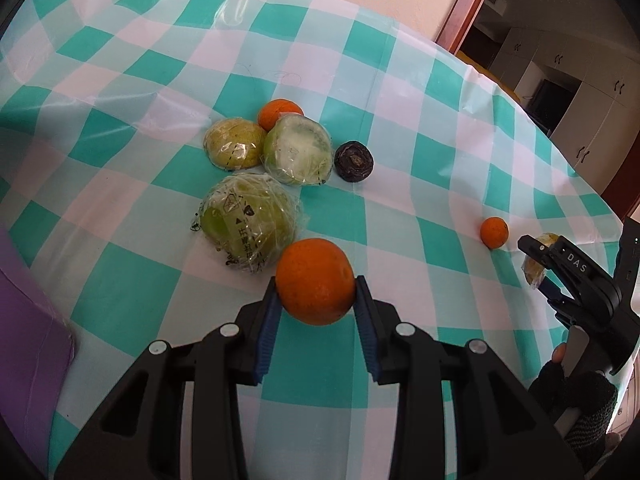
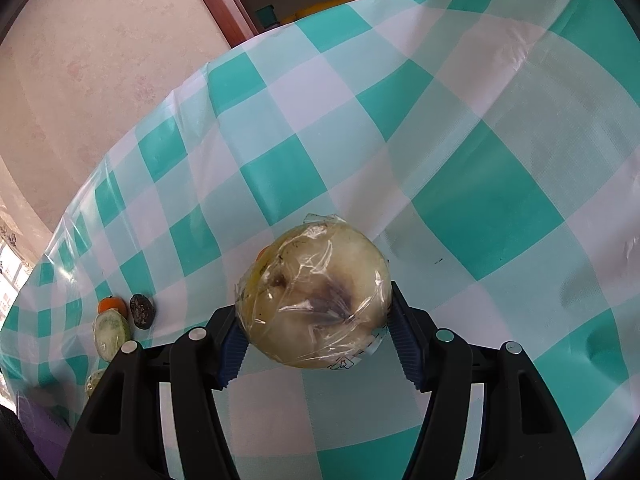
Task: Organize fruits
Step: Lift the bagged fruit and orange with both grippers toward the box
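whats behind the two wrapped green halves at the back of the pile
A small orange pokes up behind the two wrapped green halves. Only its top shows; its lower part is covered by them.

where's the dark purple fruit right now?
In the left wrist view the dark purple fruit lies on the checked tablecloth just right of the cut wrapped green fruit, apart from both grippers.

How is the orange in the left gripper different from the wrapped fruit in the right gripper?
The orange is bare, bright and smooth; the wrapped fruit is pale yellowish under crinkled plastic film, with a dark patch. The orange looks round, while the wrapped fruit shows a flat cut face. Both are clamped between blue pads, in the left gripper and the right gripper.
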Demonstrator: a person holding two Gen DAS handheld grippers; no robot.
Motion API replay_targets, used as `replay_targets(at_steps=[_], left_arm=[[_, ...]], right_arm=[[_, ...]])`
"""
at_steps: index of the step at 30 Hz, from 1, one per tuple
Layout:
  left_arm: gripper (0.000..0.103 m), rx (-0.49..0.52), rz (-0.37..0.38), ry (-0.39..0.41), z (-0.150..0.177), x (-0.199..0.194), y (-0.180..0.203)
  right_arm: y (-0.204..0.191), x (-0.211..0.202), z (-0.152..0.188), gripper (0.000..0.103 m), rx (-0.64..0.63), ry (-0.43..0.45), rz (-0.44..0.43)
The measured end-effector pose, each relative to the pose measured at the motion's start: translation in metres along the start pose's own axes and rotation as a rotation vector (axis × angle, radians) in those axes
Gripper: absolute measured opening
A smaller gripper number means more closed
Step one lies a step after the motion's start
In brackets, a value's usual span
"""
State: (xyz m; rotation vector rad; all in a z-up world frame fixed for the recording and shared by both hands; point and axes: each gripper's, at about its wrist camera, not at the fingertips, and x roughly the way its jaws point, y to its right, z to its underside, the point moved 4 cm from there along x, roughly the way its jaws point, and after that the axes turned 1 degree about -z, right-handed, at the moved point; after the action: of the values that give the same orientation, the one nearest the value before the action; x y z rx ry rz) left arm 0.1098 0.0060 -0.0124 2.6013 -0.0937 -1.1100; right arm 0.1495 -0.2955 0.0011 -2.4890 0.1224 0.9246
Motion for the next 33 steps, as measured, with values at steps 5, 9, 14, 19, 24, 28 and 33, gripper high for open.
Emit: replay_targets(at_steps=[5, 9, 14, 19, 24, 28, 33], left_arm=[[0.036, -0.003, 0.019, 0.010, 0.010, -0.012, -0.003], [0.036, 0.004, 0.042, 0.003, 0.019, -0.020, -0.004], [0.036, 0.012, 0.073, -0.027, 0.031, -0.028, -0.006], [0.036, 0.026, 0.081, -0.032, 0.046, -0.042, -0.012], [0.036, 0.031, 0.073, -0.028, 0.062, -0.060, -0.021], [0.037, 0.043, 0.076, -0.011, 0.074, -0.076, -0.026], [0.037, 0.047, 0.086, 0.004, 0.083, -0.090, -0.030]], right_arm=[[-0.008, -0.008, 0.011, 0.061, -0.027, -0.007, -0.006], [-0.019, -0.020, 0.030, 0.061, -0.051, -0.024, -0.058], [-0.042, -0.029, 0.061, 0.061, -0.113, -0.100, -0.117], [-0.061, -0.045, 0.092, 0.061, -0.168, -0.147, -0.150], [-0.066, -0.065, 0.118, 0.061, -0.188, -0.174, -0.157], [-0.072, -0.089, 0.137, 0.061, -0.232, -0.141, -0.177], [-0.080, -0.111, 0.157, 0.061, -0.278, -0.131, -0.202]])
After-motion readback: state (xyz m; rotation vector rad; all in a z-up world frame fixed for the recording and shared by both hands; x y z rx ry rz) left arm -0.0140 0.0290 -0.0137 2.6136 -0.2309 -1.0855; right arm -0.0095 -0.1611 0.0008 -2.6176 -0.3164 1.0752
